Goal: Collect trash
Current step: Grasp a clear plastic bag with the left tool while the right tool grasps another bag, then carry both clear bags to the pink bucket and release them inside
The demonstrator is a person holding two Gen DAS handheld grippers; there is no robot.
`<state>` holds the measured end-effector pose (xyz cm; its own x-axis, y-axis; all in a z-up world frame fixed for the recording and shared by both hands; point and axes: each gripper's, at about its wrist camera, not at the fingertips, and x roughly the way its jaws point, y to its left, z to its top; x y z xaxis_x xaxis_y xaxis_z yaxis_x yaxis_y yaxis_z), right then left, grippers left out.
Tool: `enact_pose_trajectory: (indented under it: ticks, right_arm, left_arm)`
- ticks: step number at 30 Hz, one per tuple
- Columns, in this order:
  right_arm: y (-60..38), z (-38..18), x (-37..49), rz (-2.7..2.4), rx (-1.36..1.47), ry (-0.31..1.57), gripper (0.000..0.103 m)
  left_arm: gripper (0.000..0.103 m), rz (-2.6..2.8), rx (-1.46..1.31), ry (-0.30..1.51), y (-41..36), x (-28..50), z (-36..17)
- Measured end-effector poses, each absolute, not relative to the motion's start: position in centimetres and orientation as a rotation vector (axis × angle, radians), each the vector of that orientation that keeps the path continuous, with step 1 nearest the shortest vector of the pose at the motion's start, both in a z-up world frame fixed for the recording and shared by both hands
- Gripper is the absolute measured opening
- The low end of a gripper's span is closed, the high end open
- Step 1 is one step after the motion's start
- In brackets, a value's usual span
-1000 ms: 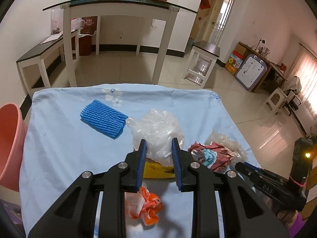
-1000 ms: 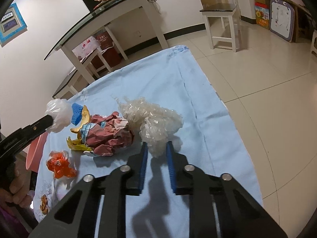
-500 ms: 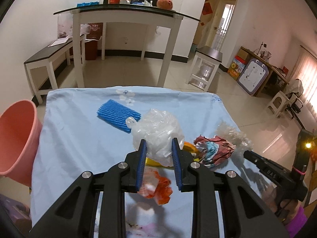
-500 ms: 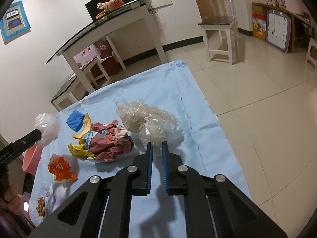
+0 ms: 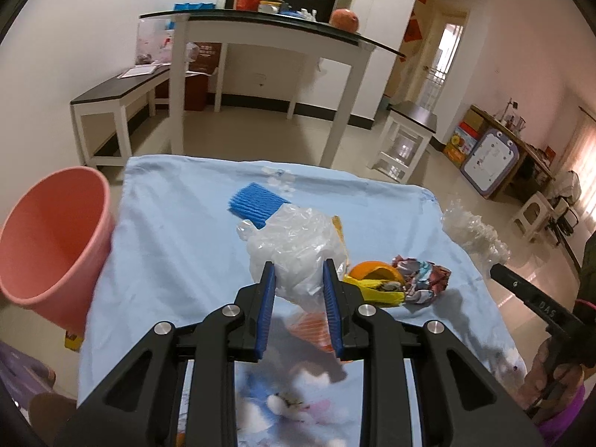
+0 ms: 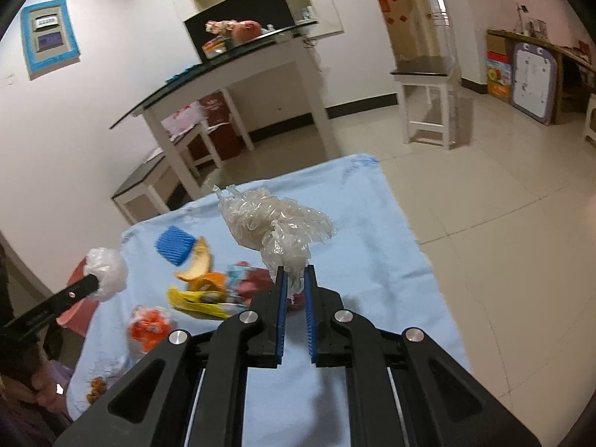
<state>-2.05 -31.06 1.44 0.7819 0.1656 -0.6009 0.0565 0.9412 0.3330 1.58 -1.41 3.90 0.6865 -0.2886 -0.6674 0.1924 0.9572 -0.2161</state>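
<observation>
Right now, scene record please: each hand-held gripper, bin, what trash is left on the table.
left hand-held gripper: shut on crumpled clear plastic bag, lifted off the cloth
right hand-held gripper: shut on crinkled translucent plastic wrap, raised
bin: pink plastic bucket, beside the table's left edge
left on light blue tablecloth: blue ribbed foam sleeve, orange peel, yellow wrapper, crumpled printed paper, orange plastic wrapper
</observation>
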Motion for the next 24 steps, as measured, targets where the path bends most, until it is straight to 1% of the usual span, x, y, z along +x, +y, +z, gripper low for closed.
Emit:
enact_pose_trajectory:
  ticks: [11,24]
  right_arm:
    - [-22.7,4.4,-0.2,0.242,0.268,0.664,0.008]
    - [-10.6,5.9,2.7,0.47,0.188,0.718,0.009]
  left_arm:
    - [0.025,-0.173,-0.175,0.722,3.9,-0.3,4.8]
    - [0.025,-0.027,-0.241,0.678,11.3,-2.6,5.2]
